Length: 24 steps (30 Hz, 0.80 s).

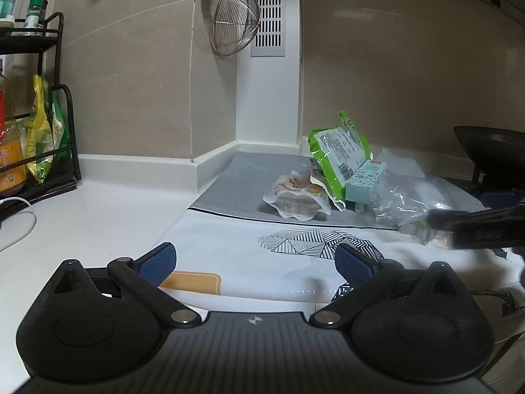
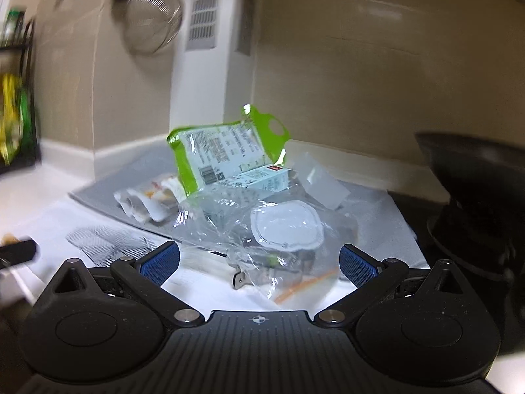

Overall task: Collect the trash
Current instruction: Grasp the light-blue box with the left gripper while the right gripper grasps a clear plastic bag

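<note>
Our right gripper (image 2: 259, 264) has its blue-padded fingers spread wide, and the crumpled clear plastic bag (image 2: 262, 229) lies in the gap between them without being pinched, a white blister lid (image 2: 285, 229) showing through it. Our left gripper (image 1: 256, 264) is spread too, holding nothing, above the patterned white cloth (image 1: 229, 246). Beyond the bag, on the grey mat (image 1: 242, 177), the rest of the trash is heaped together: a green printed pouch (image 2: 223, 154) leaning up, a pale blue carton (image 1: 364, 177) against it, and a clear food wrapper (image 1: 295, 193) to the left. A black wok (image 1: 492, 151) stands at right, and a wire strainer (image 1: 234, 19) hangs on the tiled wall.
</note>
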Motion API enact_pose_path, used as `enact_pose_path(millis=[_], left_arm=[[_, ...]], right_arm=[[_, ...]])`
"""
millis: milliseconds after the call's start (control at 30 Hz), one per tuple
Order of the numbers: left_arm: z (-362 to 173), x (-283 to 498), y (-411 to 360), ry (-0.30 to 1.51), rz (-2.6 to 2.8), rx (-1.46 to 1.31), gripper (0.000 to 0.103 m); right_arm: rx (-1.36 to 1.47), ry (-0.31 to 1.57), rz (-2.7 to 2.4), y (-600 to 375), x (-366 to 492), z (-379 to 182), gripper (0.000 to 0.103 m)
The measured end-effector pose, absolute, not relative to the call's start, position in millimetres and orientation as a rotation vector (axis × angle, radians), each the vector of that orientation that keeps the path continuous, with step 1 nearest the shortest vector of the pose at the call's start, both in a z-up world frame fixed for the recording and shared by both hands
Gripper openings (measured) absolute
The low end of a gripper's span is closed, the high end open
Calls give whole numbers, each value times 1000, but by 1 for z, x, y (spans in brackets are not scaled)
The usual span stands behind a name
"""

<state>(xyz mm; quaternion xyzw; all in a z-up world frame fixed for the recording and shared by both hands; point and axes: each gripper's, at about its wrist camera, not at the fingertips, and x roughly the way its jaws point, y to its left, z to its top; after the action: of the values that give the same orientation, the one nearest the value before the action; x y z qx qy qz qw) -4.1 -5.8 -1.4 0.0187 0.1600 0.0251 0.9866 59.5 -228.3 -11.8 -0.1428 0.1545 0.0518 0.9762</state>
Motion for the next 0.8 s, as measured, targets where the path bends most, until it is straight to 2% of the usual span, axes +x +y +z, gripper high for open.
enact_pose_path(millis=[200,233,300,333,367,433,567,800], left_arm=[[3,1,-5,373,80,-17,103],[4,2,-4,377,85,-33,103],[8,3,-6,397,94,-38,103],[11,5,-8,401,95,-43,103],[15,7,-10,404,93,-48,103],[24,12,-17,403,84,-55,103],[45,32,-39,400,38,-88,103],[67,99,-99,462,-34,-64,103]], right_arm=[[-408,307,34,-222,95,-17,103],[-384,307,51,-228,96,-15,98],[-256,313,118,-251,97,-11,69],[-199,327,132,-261,97,-10,46],[-165,335,126,-270,97,-10,31],[-115,331,105,-287,91,-9,21],[-111,275,91,-312,70,-7,16],[-48,273,108,-345,57,-10,16]])
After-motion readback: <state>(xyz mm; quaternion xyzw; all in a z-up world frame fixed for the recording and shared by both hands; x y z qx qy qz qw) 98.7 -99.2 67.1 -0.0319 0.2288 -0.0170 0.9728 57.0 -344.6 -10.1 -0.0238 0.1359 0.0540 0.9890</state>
